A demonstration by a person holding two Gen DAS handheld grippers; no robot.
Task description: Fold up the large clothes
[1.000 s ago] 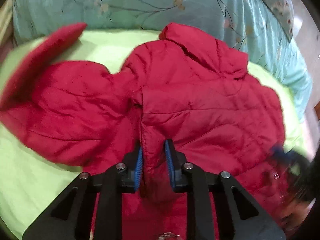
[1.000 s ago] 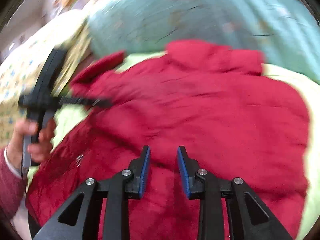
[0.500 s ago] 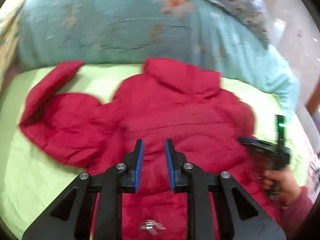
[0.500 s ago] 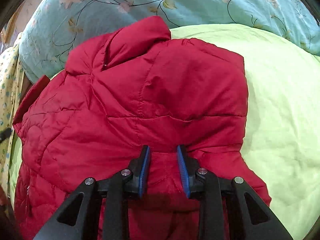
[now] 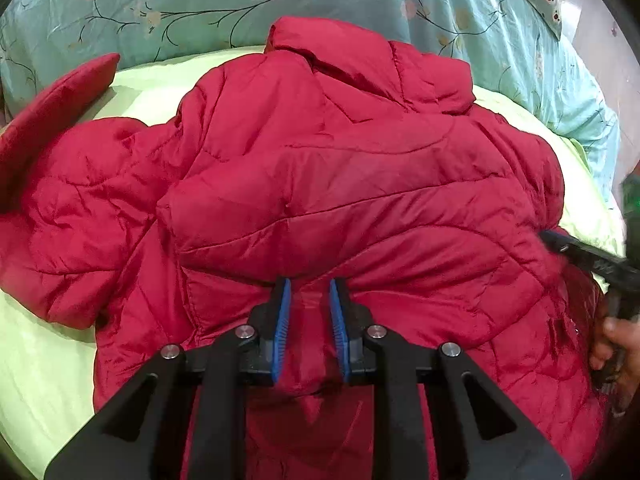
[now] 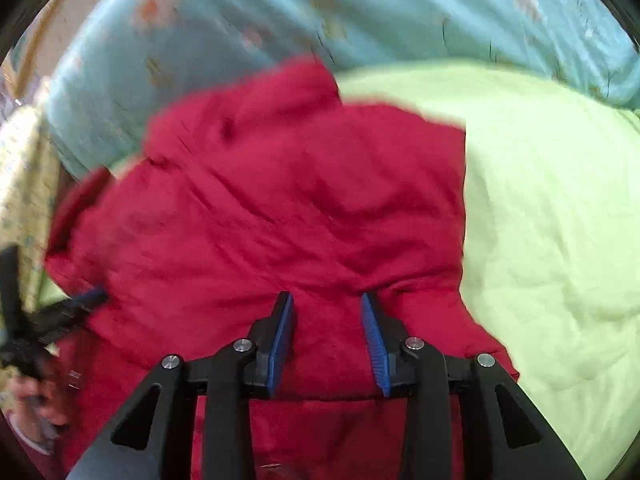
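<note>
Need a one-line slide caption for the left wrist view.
Left claw pinching a fold of the red puffer jacket spread on the green bedcover.

Both tongs, left tongs point(image 5: 308, 304) and right tongs point(image 6: 326, 320), are showing black angular frames, ribbed blue pads point(image 5: 282, 328) and silver screws point(image 6: 414, 343); a dark red sleeve point(image 6: 30, 446) is peeking in.

Left gripper point(image 5: 308, 292) jaws pinched; right gripper point(image 6: 326, 306) jaws opening.

left tool point(image 5: 309, 300) pinches a fold of the red jacket point(image 5: 340, 184) spread on the green sheet point(image 5: 36, 368).
</note>
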